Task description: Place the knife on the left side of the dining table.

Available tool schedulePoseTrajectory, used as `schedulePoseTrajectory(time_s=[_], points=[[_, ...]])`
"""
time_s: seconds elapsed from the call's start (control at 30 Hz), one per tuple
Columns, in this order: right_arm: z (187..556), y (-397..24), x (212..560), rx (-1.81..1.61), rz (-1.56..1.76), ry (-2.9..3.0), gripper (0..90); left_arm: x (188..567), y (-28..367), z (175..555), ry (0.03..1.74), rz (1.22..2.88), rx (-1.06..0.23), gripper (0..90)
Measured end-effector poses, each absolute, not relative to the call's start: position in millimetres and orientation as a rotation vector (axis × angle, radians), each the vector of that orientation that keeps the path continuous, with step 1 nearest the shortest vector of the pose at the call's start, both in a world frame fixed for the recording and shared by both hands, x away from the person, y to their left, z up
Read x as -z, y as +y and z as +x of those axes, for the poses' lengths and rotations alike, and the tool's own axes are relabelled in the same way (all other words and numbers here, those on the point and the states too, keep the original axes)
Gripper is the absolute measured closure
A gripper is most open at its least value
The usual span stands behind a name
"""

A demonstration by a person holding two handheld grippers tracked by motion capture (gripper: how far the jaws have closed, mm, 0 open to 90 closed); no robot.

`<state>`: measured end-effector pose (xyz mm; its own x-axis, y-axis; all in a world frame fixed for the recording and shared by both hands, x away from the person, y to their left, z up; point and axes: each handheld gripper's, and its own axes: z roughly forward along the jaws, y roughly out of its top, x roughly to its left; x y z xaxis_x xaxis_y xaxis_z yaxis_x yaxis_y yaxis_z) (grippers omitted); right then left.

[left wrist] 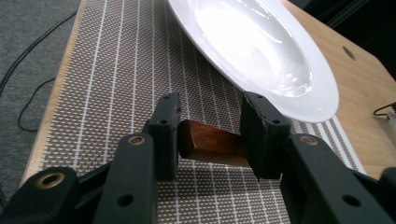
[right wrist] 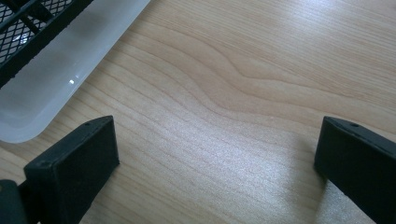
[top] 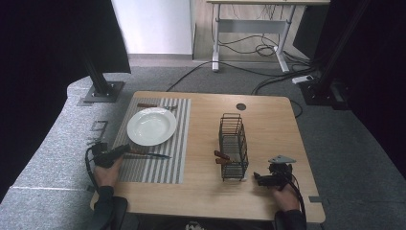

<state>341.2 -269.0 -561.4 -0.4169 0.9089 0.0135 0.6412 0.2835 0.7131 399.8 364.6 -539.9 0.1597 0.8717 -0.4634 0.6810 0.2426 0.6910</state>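
High view: I see the L gripper (top: 125, 149) at the wooden handle of a knife (top: 146, 154) lying flat on the striped woven placemat (top: 158, 163), just below the round white plate (top: 151, 126); black wire caddy (top: 233, 146) mid surface (top: 268, 120), w/ wooden handles poking out; R gripper (top: 258, 179) low beside it.

L gripper view: square black pads (left wrist: 261, 130) flank the brown rounded handle (left wrist: 210, 144); can't tell if they pinch it; glossy plate rim close.

R gripper view: jaws wide apart, nothing between, over pale grained wood; frosted plastic tray (right wrist: 56, 88) under the mesh.
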Motion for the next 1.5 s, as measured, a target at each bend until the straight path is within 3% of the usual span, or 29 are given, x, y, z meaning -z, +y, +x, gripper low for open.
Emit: schedulePoseTrajectory(time_s=[0.83,0.93,1.27,1.5], points=[[341,-269,561,-0.917,1.395,2.162,0.0,544,357,408,1.610,1.685,-0.399,58.3],[341,-269,561,-0.917,1.395,2.162,0.0,543,358,408,1.603,1.685,-0.411,53.3],[341,-269,561,-0.915,1.396,2.163,0.0,530,354,391,1.517,1.801,-0.559,15.3],[341,-269,561,-0.916,1.396,2.163,0.0,536,349,384,1.517,1.918,-0.656,8.5]])
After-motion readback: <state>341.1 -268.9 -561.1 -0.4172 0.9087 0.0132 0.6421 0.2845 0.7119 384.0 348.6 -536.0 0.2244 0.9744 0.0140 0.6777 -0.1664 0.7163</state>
